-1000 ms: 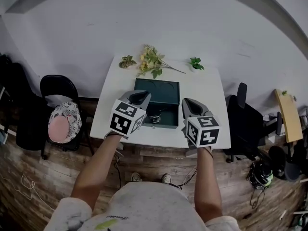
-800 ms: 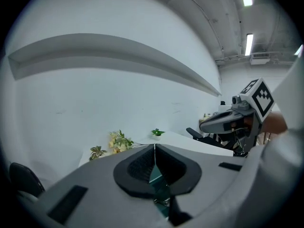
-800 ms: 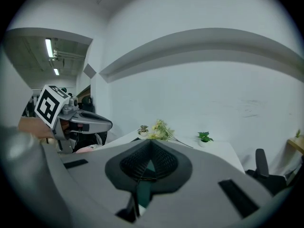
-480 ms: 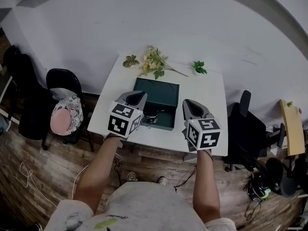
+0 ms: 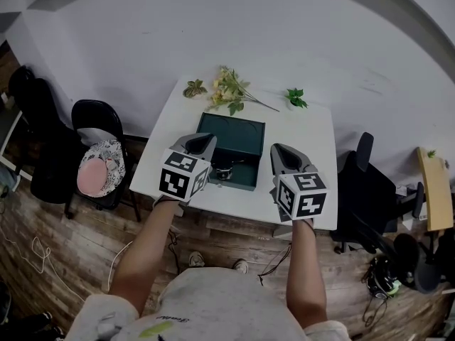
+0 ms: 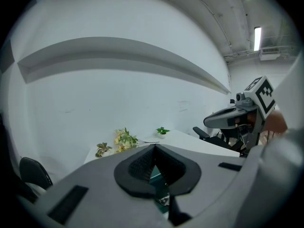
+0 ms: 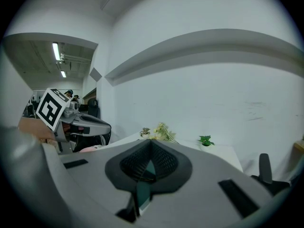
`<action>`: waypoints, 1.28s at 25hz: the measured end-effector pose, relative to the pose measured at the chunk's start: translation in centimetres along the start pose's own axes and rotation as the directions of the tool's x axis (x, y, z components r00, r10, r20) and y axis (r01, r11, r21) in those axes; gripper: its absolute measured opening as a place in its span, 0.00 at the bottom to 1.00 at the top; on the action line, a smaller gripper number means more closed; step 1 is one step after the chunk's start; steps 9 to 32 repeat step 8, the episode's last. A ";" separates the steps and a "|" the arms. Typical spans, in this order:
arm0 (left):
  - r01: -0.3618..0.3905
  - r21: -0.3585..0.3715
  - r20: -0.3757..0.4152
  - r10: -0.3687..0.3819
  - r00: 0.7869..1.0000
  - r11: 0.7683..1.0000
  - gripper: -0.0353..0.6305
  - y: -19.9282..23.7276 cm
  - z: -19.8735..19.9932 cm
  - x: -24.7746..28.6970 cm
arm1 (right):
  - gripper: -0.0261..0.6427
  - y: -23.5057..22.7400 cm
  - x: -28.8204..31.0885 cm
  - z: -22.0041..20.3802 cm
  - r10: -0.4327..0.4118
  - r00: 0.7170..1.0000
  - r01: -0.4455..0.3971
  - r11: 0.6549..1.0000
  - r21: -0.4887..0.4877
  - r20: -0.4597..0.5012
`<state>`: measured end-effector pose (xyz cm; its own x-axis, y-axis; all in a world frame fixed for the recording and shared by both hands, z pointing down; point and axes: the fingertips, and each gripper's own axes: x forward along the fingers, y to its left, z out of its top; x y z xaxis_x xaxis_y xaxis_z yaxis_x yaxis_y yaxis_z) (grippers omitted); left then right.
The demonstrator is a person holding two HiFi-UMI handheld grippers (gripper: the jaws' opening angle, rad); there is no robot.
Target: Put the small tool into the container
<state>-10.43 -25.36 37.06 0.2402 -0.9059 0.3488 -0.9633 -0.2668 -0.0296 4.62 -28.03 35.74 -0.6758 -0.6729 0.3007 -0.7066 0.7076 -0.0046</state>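
Observation:
A dark green open container [image 5: 242,135] lies in the middle of the white table [image 5: 306,137]. A small metal tool [image 5: 226,170] rests inside it against the front wall, and shows through the left jaws as a shiny bit [image 6: 164,201]. My left gripper [image 5: 204,142] hovers over the container's front left corner, shut and empty. My right gripper [image 5: 281,150] hangs just right of the container, also shut with nothing in it. In the gripper views the left gripper [image 6: 154,151] and right gripper [image 7: 151,148] each show their pads meeting.
A bunch of artificial flowers [image 5: 229,91], a leafy sprig [image 5: 193,89] and a small potted plant [image 5: 293,98] line the table's far edge by the white wall. A black chair [image 5: 91,123] with a pink cushion stands left, another black chair [image 5: 366,180] right.
The head view has shifted slightly. Both grippers stay in about the same places over the front of the table, and the tool lies where it was.

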 end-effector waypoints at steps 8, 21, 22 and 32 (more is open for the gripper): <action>0.007 -0.007 0.006 -0.007 1.000 1.000 0.05 -0.4 0.2 0.4 | 0.05 -0.5 -0.3 0.0 -0.008 1.000 0.008 1.000 -0.007 -0.001; 0.007 -0.007 0.006 -0.007 1.000 1.000 0.05 -0.4 0.2 0.4 | 0.05 -0.5 -0.3 0.0 -0.008 1.000 0.008 1.000 -0.007 -0.001; 0.007 -0.007 0.006 -0.007 1.000 1.000 0.05 -0.4 0.2 0.4 | 0.05 -0.5 -0.3 0.0 -0.008 1.000 0.008 1.000 -0.007 -0.001; 0.007 -0.007 0.006 -0.007 1.000 1.000 0.05 -0.4 0.2 0.4 | 0.05 -0.5 -0.3 0.0 -0.008 1.000 0.008 1.000 -0.007 -0.001</action>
